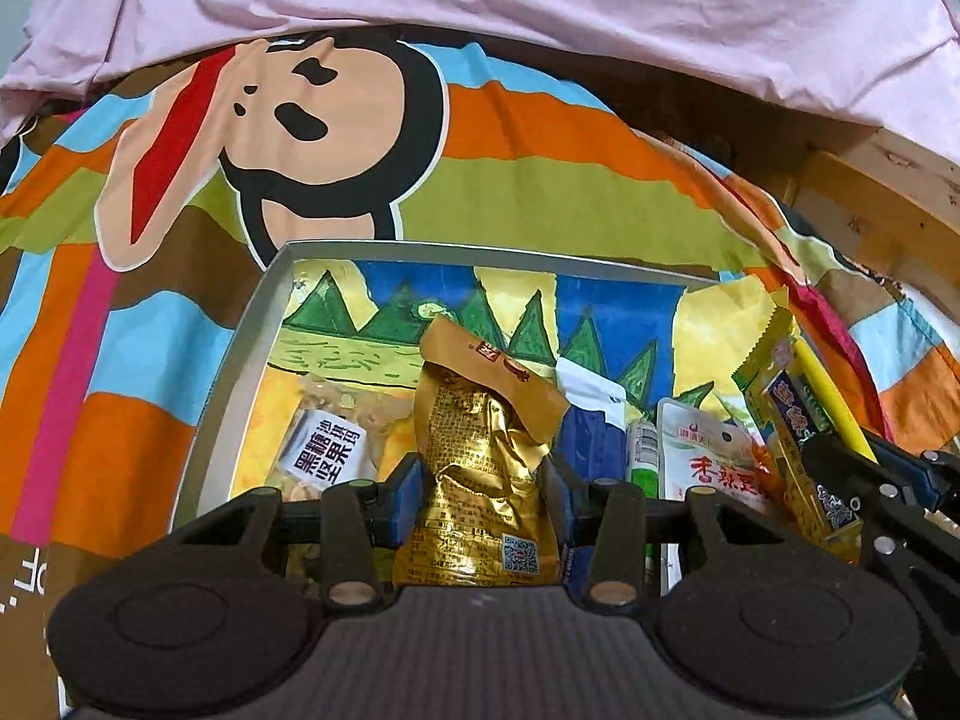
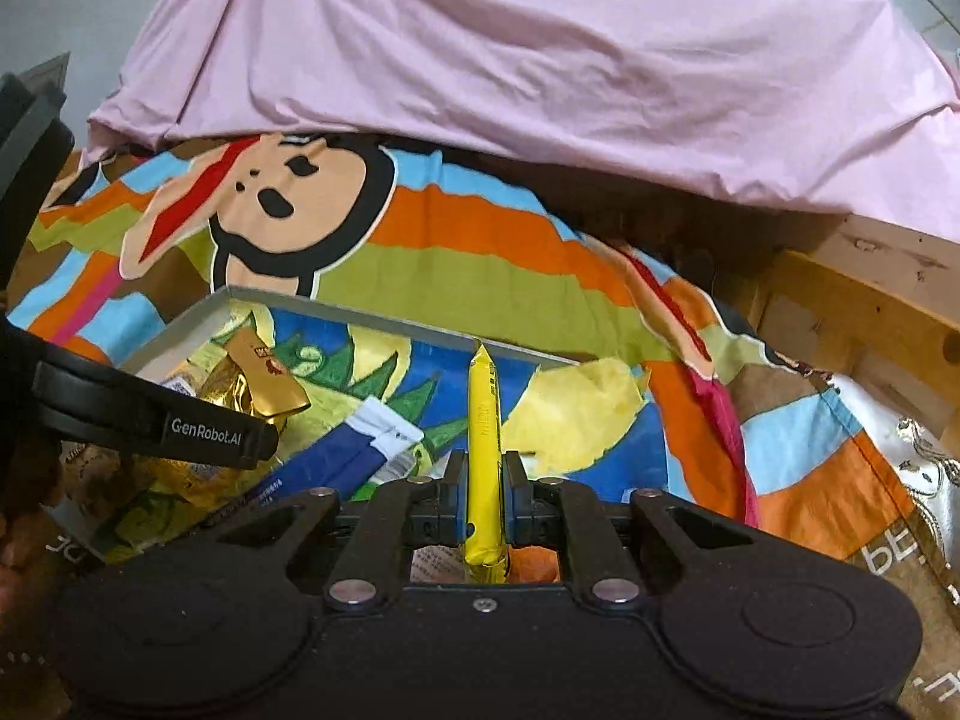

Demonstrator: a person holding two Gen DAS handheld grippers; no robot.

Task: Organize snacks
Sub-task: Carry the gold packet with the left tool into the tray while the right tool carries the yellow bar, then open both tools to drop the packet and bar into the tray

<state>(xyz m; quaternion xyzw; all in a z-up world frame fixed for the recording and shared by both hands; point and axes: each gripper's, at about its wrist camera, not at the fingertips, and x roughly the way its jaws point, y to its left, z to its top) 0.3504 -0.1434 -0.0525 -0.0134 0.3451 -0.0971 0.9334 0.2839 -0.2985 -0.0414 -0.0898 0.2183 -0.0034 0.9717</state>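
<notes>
My left gripper [image 1: 480, 480] is shut on a gold foil snack packet [image 1: 480, 456] and holds it over a grey tray [image 1: 240, 360] lined with a painted landscape. My right gripper [image 2: 485, 480] is shut on a thin yellow stick packet [image 2: 485, 420] above the tray's right part [image 2: 384, 318]. In the left wrist view the right gripper [image 1: 888, 468] shows at the right with the yellow stick [image 1: 831, 402]. In the right wrist view the left gripper [image 2: 156, 426] and gold packet [image 2: 240, 390] are at the left. Inside the tray lie a nut bar pack [image 1: 327, 456], a blue-white pouch [image 1: 591, 420], a white pouch with red letters [image 1: 708, 456] and a yellow-blue packet [image 1: 792, 420].
The tray sits on a striped colourful cloth with a cartoon monkey face [image 1: 312, 96]. A pink sheet [image 1: 540, 0] lies behind it. A wooden frame [image 1: 888, 210] stands at the right, also seen in the right wrist view [image 2: 840, 312].
</notes>
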